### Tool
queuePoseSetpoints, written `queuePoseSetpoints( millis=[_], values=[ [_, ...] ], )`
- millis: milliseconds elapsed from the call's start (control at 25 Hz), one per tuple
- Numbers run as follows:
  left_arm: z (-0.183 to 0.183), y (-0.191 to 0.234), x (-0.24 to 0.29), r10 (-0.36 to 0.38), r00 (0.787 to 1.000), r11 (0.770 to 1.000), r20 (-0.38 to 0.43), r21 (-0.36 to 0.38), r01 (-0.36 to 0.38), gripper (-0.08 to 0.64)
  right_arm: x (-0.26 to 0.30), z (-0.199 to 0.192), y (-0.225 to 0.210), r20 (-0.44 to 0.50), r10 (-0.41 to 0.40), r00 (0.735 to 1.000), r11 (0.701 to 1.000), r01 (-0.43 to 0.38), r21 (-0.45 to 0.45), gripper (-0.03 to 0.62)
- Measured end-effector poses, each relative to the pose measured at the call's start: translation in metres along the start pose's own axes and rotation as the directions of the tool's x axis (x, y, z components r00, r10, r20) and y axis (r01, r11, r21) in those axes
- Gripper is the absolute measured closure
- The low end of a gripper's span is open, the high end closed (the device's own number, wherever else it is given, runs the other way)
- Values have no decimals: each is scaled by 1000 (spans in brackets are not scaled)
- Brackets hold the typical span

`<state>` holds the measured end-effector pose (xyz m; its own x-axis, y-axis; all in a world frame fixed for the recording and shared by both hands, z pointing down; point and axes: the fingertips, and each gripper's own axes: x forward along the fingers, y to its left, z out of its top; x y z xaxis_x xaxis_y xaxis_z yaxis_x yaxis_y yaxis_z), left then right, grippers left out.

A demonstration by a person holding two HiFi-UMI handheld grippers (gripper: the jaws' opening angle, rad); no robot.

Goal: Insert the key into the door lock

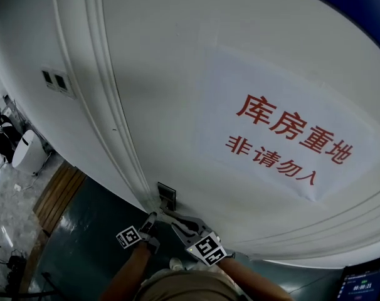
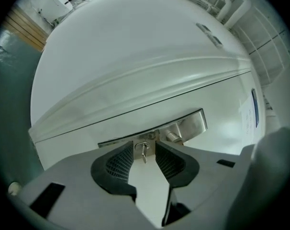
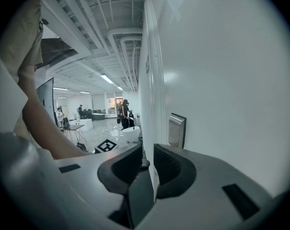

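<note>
A small silver key [image 2: 142, 150] on a ring hangs at the door's edge, just below the steel lock plate [image 2: 185, 126]. It sits between the tips of my left gripper [image 2: 145, 146], whose jaws stand a little apart and do not pinch it. In the head view both grippers point up at the lock plate [image 1: 166, 196] on the white door [image 1: 177, 74], the left gripper [image 1: 150, 221] beside the right gripper [image 1: 172, 217]. My right gripper [image 3: 147, 153] is open, its jaws either side of the door's white edge [image 3: 146, 104]. A small dark round part shows between its tips.
A white paper sign [image 1: 290, 140] with red characters hangs on the door. A switch plate [image 1: 55, 80] is on the wall at left. Dark floor [image 1: 83, 243] lies below, with wooden boards [image 1: 55, 196]. People and tables stand far back in the hall [image 3: 106, 114].
</note>
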<state>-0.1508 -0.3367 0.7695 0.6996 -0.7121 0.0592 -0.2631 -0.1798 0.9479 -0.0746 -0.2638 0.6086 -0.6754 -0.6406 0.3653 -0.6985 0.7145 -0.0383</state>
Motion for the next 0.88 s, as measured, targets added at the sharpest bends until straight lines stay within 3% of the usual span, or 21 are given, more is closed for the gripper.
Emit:
queuePoseSetpoints(
  millis=[80,200,400,680,760,880],
  values=[
    [3,-6,-17,14,1000,999,17,49,-14,423,-1,-3,2,-2,2,1000,1000,-2,1,528],
    [6,-22,-37,43,999,981,19,186,-45,423,-6,-6,0,-7,-7,1000,1000,7,9,528],
    [9,-51,-65,94,995,909,14,407,-92,423,-14,-3,-14,12,-53,999,998,52,31,528],
    [6,-74,-92,178,983,819,37,548,-169,423,-12,2,-24,23,-49,999,999,49,14,528],
    [2,-85,-98,176,983,801,54,573,-175,423,-14,6,-19,18,-41,999,998,42,-49,528],
    [-4,-102,-102,173,982,766,80,615,-186,423,-18,12,-7,10,-18,1000,975,20,-221,528]
  ],
)
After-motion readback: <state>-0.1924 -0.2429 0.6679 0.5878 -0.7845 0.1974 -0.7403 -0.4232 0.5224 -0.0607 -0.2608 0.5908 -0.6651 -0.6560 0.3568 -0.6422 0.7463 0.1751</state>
